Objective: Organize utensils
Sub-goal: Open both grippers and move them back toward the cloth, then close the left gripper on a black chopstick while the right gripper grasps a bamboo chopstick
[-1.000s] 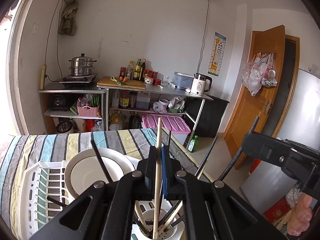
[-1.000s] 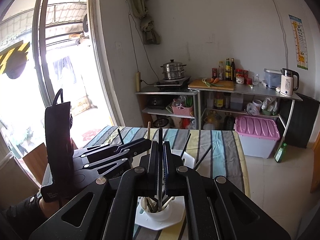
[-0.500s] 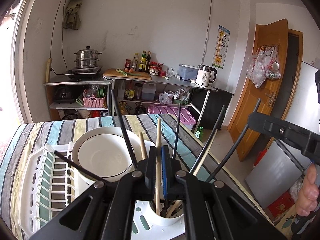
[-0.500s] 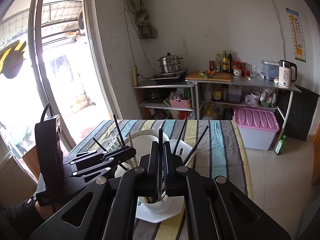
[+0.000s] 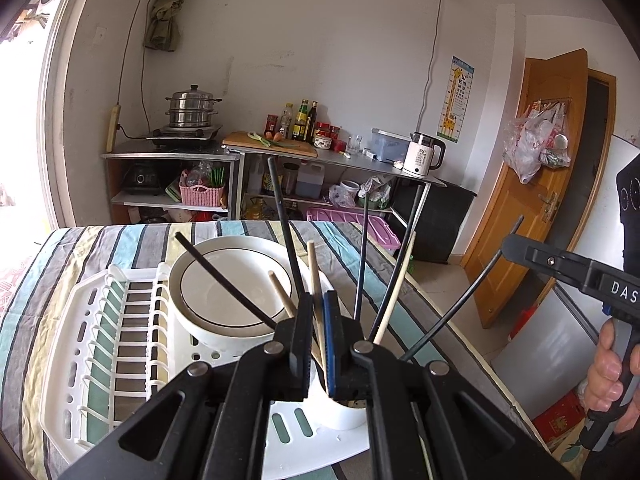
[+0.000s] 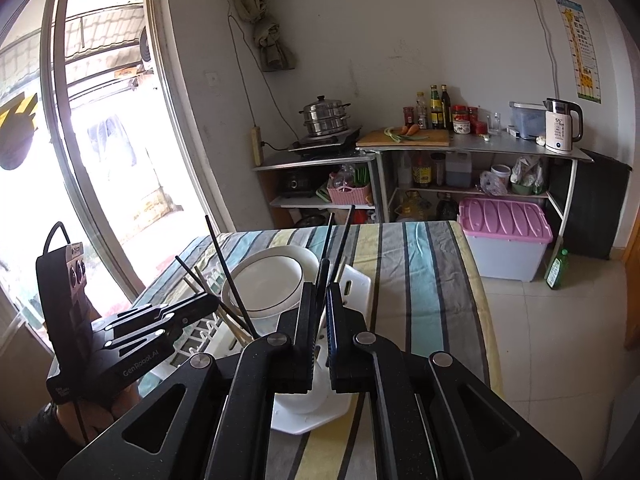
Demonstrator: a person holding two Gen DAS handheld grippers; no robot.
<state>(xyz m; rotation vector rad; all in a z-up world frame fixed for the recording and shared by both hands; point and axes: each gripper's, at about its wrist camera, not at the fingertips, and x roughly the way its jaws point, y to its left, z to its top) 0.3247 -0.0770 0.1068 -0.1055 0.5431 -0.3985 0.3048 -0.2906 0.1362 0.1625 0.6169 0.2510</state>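
Observation:
My left gripper (image 5: 318, 312) is shut on a light wooden chopstick (image 5: 314, 276), whose lower end stands in the white utensil cup (image 5: 340, 414) of the drying rack. Several black and wooden chopsticks (image 5: 362, 260) fan out of that cup. My right gripper (image 6: 319, 300) is shut on a black chopstick (image 6: 323, 276) right above the same cup (image 6: 300, 398). The left gripper also shows at the left of the right wrist view (image 6: 192, 310), and the right gripper at the right of the left wrist view (image 5: 516, 246).
The white drying rack (image 5: 104, 344) lies on a striped tablecloth (image 5: 100, 240) and holds stacked white bowls (image 5: 224, 284). Behind the table stand metal shelves with a steamer pot (image 5: 193, 112), bottles and a kettle (image 5: 422, 154). A wooden door (image 5: 532, 184) is at the right.
Both grippers have come lower and closer to the cup. The wooden chopstick and the black one have gone deeper into it. The chopsticks in the cup fan out more widely.

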